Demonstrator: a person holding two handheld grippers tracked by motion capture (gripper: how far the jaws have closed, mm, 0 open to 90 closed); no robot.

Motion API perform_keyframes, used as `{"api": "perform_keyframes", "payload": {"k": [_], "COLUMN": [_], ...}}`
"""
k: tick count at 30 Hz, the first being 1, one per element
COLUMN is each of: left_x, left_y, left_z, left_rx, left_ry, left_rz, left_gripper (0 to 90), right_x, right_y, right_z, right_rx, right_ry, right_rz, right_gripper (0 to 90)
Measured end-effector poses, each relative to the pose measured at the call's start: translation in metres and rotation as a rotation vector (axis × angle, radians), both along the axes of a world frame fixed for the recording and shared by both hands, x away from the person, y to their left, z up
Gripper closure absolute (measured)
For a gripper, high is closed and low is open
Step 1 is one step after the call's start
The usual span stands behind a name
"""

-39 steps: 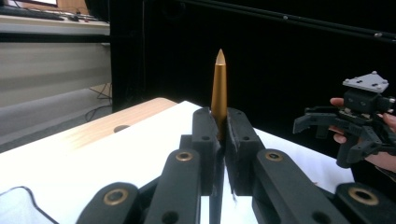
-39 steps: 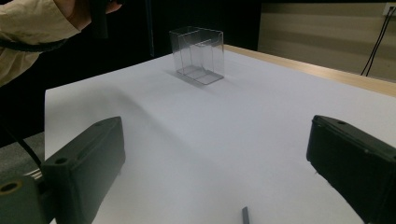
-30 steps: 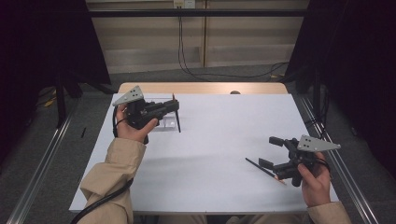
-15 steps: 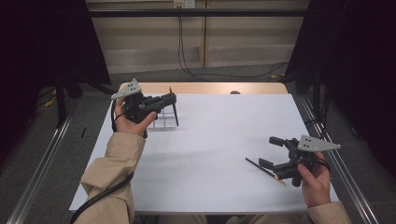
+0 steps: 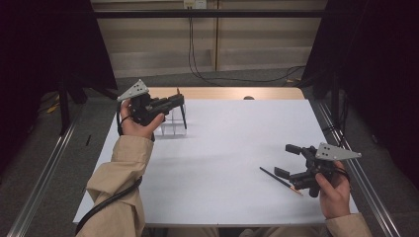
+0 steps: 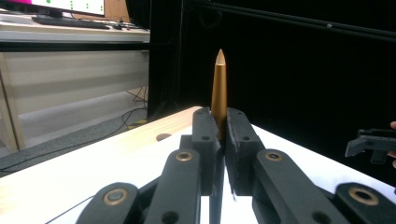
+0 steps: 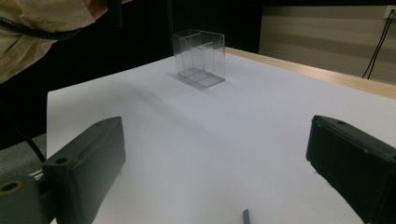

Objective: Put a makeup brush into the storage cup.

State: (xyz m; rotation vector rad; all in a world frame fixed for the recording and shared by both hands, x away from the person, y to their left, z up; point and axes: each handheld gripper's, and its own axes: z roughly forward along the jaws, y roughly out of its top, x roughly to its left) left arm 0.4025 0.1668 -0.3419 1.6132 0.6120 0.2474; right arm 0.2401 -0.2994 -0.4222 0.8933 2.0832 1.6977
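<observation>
My left gripper (image 5: 180,101) is held above the far left of the white table (image 5: 232,143), shut on a pen. In the left gripper view the pen's gold pointed end (image 6: 219,88) stands up between the closed jaws of the left gripper (image 6: 223,123). From above, the pen's dark shaft (image 5: 183,117) hangs down beside a clear plastic box (image 5: 173,127). My right gripper (image 5: 284,159) rests open at the near right, with a dark pencil (image 5: 276,178) lying on the table just in front of it. The right gripper (image 7: 217,154) faces the clear box (image 7: 198,58).
The table has a wooden strip (image 5: 232,93) along its far edge and metal rails (image 5: 42,173) on both sides. Cables (image 5: 197,59) trail on the floor beyond. The other hand's gripper (image 6: 373,142) shows at the right of the left gripper view.
The left gripper, with the pen in it, has risen a little and shifted slightly left over the clear box. The right gripper has stayed put.
</observation>
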Motion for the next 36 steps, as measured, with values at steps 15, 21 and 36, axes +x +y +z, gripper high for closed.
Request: {"api": "perform_keyframes", "payload": {"k": [15, 21, 36], "left_x": [0.013, 0.019, 0.031], "left_y": [0.0, -0.001, 0.004], "left_z": [0.002, 0.001, -0.001], "left_rx": [0.006, 0.003, 0.006], "left_ry": [-0.01, -0.001, -0.008], "left_rz": [0.046, 0.056, 0.097], "left_gripper": [83.6, 83.6, 83.6], "right_x": [0.0, 0.0, 0.0], "right_y": [0.0, 0.0, -0.003], "right_z": [0.0, 0.0, -0.001], "right_rx": [-0.001, 0.002, 0.005], "right_ry": [-0.005, -0.003, -0.007], "right_rz": [0.003, 0.005, 0.0], "right_gripper": [4.0, 4.0, 4.0]}}
